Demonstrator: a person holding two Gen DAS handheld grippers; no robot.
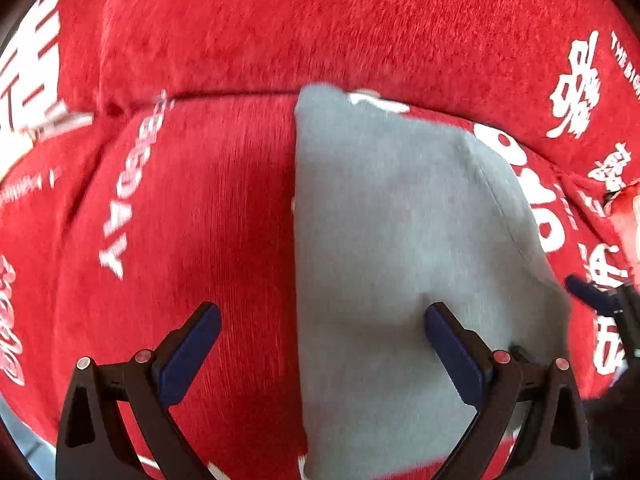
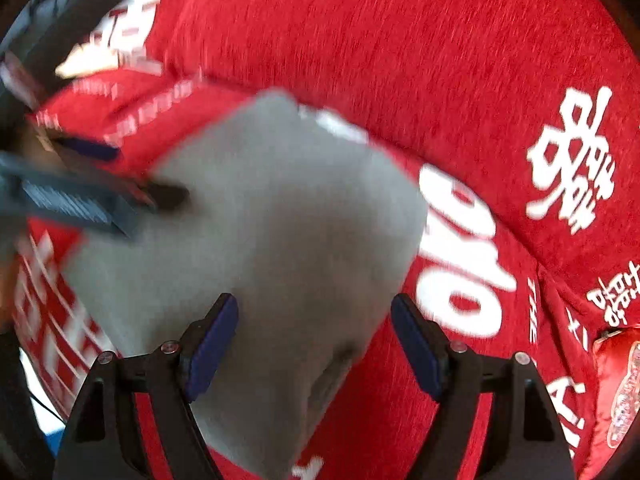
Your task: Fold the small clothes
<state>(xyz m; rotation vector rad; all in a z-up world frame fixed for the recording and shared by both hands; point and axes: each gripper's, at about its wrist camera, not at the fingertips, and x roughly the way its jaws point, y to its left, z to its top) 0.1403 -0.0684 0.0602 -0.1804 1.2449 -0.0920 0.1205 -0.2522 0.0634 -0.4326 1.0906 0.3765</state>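
Seen from the left wrist, the left gripper (image 1: 322, 344) hangs over a red printed cover (image 1: 248, 32) with its jaws spread wide and nothing between them; its right-hand finger stands over the one grey garment (image 1: 400, 220), its left-hand finger over bare red cloth. The garment lies flat ahead and to the right, long axis running away from the camera, its straight left edge falling between the two fingers. At the right edge a dark fingertip of the right gripper (image 1: 588, 290) shows just beside the garment's far side. From the right wrist, blurred by motion, the right gripper (image 2: 314, 342) is likewise released and empty, the same grey garment (image 2: 280, 220) directly ahead and beneath it, a corner reaching down between the fingers. The left gripper (image 2: 120, 200) enters from the left, over the cloth's edge. Count: one garment, two grippers; the right looks better centred on it.
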